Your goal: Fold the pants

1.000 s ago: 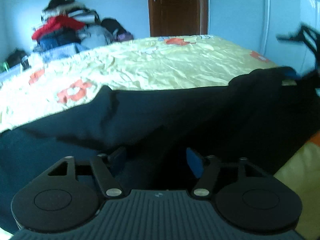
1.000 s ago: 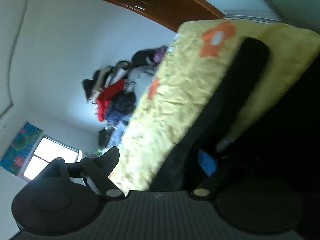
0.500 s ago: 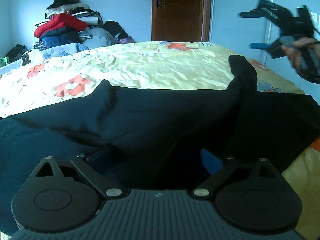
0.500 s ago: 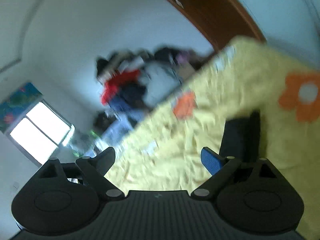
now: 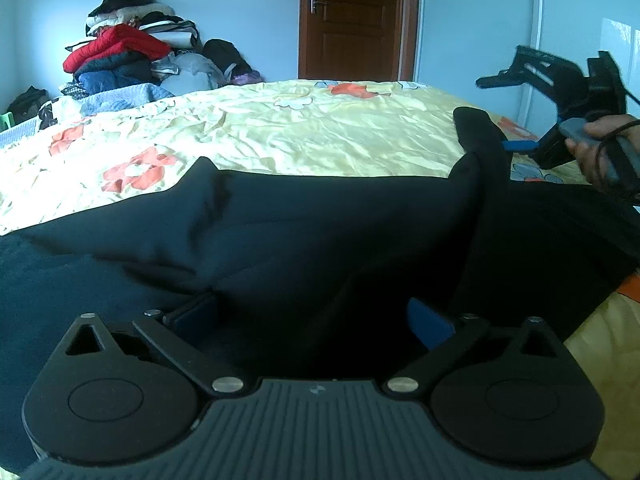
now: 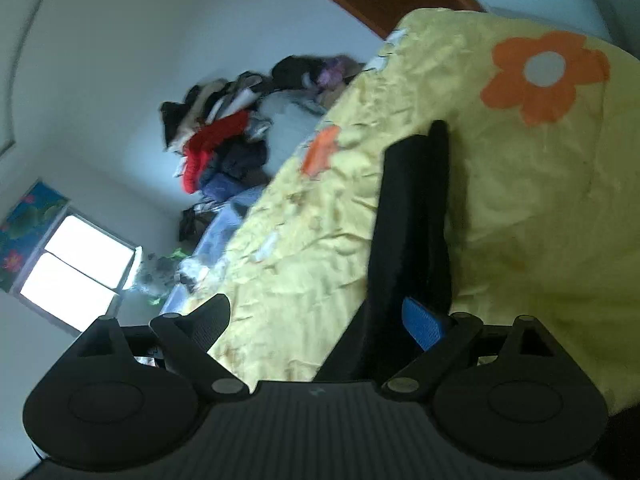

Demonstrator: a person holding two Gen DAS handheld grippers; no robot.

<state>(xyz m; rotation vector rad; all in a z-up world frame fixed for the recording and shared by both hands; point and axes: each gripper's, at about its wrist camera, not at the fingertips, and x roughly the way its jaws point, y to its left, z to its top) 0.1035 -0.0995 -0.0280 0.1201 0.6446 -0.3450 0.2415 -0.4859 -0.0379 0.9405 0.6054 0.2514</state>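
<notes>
Dark navy pants lie spread across the near part of a yellow flowered bedsheet. My left gripper hovers low over them; its jaws are opening wide, with cloth below and between them but not pinched. One narrow end of the pants runs up the bed in the right wrist view. Just above its near part my right gripper stands open, gripping nothing. In the left wrist view that right gripper is at the far right, held by a hand.
A pile of clothes rises past the bed's far left corner, also in the right wrist view. Behind the bed is a brown door. A bright window lies at the left. Bare sheet stretches beyond the pants.
My left jaws have spread wider and let go of the cloth. The right gripper has come away from the pants' right end, which now lies on the sheet, and its view has rolled.
</notes>
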